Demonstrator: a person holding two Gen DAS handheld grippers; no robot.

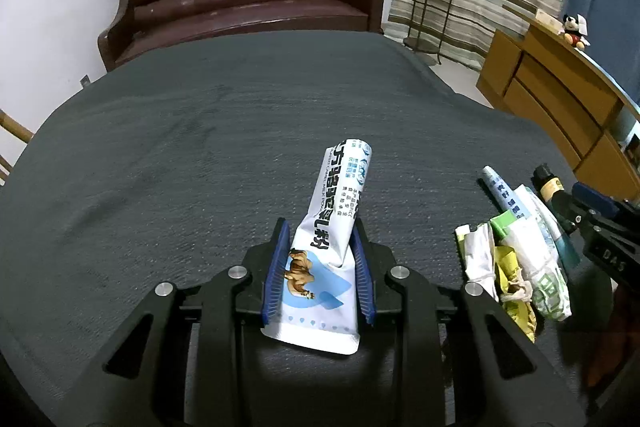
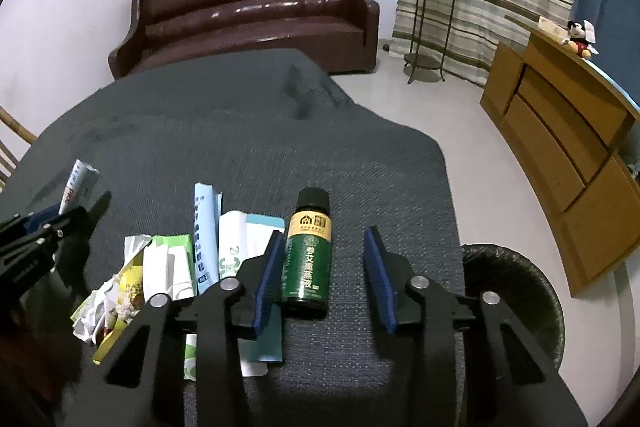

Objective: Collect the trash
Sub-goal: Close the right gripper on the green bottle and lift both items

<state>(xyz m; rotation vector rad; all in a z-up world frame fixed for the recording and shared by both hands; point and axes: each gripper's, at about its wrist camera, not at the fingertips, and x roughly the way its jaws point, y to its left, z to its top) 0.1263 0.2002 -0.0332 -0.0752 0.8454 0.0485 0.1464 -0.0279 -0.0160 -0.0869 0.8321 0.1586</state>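
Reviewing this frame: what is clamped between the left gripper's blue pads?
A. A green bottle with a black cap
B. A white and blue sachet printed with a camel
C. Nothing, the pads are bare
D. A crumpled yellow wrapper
B. In the left wrist view the left gripper has its pads pressed on both sides of the white and blue camel sachet; the green bottle stands on the table between the right gripper's pads.

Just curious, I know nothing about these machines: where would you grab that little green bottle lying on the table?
Grip the green bottle across its round body, below the black cap, coming from its base end. It lies lengthwise between the right gripper fingers.
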